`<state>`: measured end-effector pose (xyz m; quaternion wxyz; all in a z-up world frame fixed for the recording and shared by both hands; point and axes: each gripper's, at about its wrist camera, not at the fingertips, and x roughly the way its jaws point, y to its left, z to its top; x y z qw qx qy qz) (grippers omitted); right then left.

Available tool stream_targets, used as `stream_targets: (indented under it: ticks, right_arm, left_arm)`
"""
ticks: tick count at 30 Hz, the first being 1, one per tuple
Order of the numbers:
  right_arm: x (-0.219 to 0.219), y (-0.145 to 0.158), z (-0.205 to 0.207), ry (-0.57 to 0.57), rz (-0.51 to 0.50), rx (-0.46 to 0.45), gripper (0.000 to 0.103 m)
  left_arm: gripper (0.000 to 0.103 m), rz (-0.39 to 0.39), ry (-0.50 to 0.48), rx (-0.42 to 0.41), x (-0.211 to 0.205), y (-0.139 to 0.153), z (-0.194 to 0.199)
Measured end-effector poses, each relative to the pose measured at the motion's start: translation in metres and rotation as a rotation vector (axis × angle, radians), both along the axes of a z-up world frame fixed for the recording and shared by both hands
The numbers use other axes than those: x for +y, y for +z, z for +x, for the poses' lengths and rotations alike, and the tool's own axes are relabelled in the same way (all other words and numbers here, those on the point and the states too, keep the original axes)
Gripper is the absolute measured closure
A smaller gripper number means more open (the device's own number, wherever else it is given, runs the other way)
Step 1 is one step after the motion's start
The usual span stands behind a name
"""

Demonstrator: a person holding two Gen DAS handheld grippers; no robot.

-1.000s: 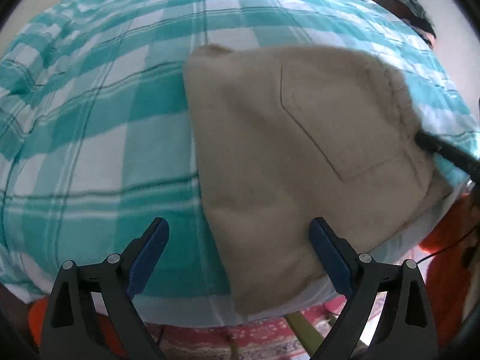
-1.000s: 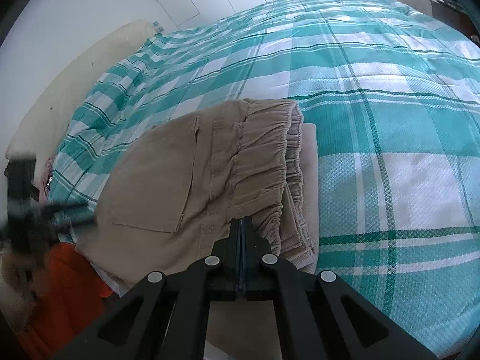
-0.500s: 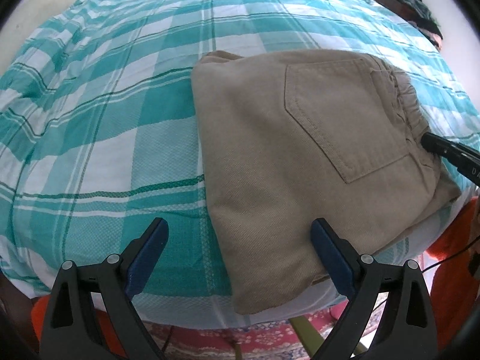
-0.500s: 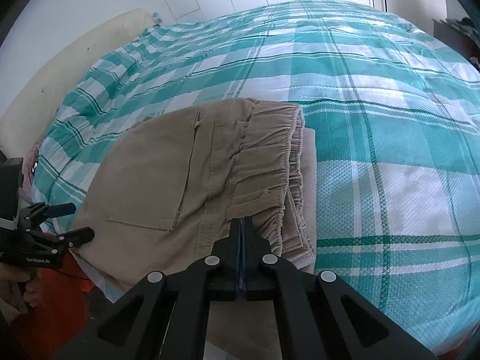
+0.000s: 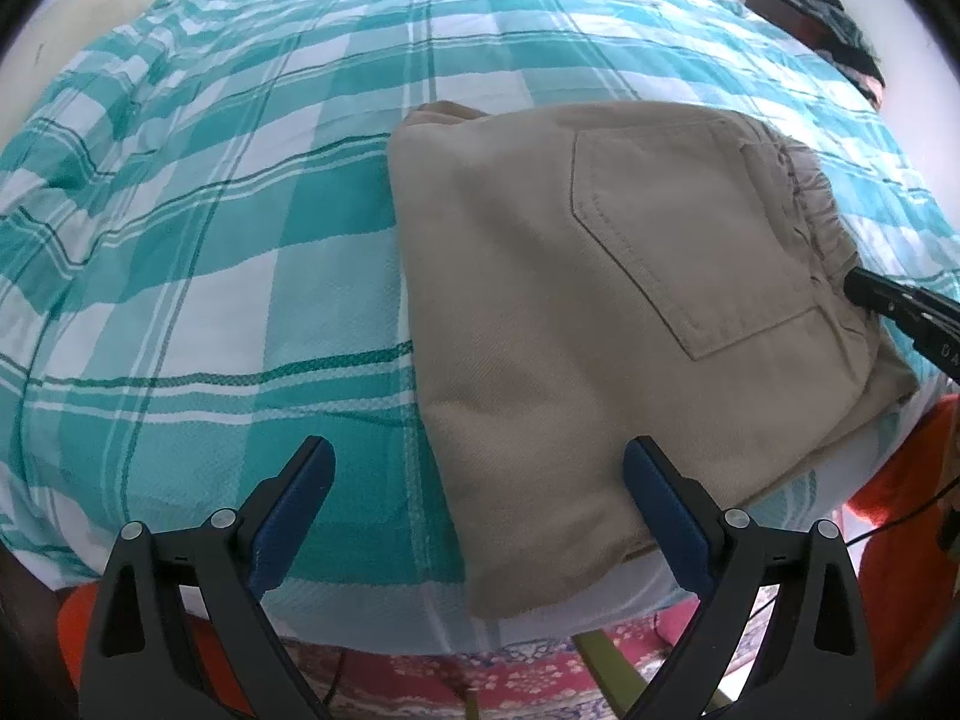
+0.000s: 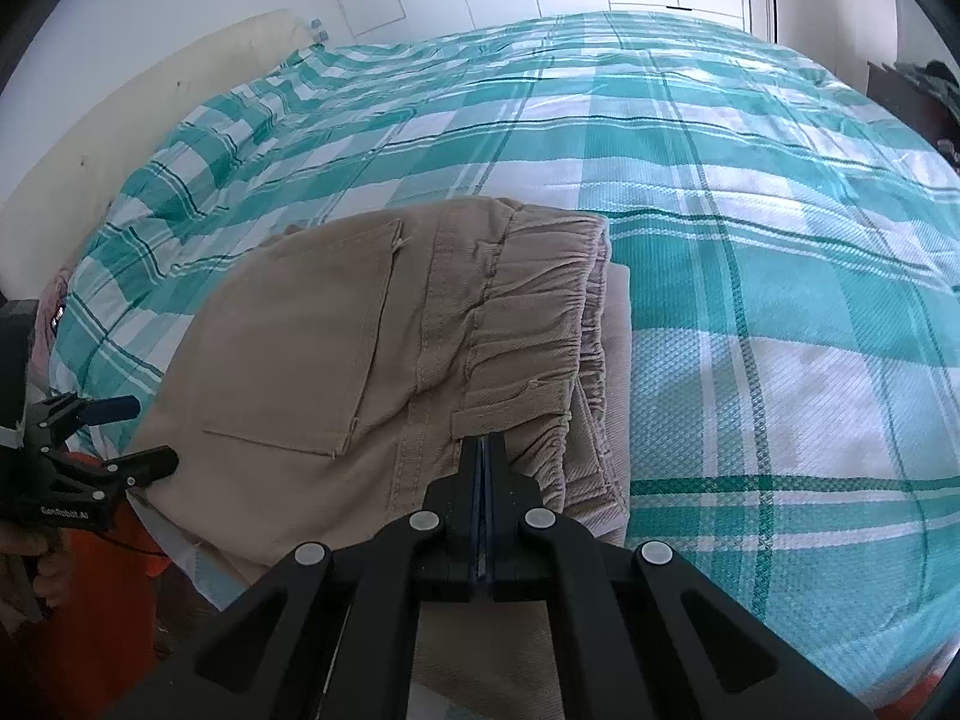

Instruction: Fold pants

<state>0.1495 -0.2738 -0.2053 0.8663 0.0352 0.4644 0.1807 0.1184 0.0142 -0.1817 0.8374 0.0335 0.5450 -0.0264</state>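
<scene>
Two grippers flank the folded pants (image 5: 600, 312) at the bed's (image 5: 240, 210) near edge: right gripper (image 6: 483, 450) pinches the waistband (nearer), left gripper (image 5: 477, 492) hangs spread, clear of the fold.

Black left claw (image 5: 477, 480), blue pads (image 5: 660, 492), silver screws, black right claw (image 6: 483, 450)
</scene>
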Motion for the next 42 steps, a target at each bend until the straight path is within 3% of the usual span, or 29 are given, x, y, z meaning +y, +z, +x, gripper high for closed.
stream_targets:
  ticks: [6, 15, 42]
  right_arm:
    - [0.008, 0.003, -0.011, 0.036, -0.084, -0.034, 0.103]
    - [0.005, 0.001, -0.012, 0.021, -0.069, -0.035, 0.103]
    - [0.003, 0.000, -0.013, 0.003, -0.052, -0.041, 0.103]
  left_arm:
    - [0.005, -0.031, 0.002, 0.009, 0.004, -0.006, -0.001]
    - [0.004, -0.068, 0.002, -0.005, 0.008, -0.013, -0.003]
    - [0.001, -0.060, -0.005, -0.030, 0.007, -0.020, -0.005]
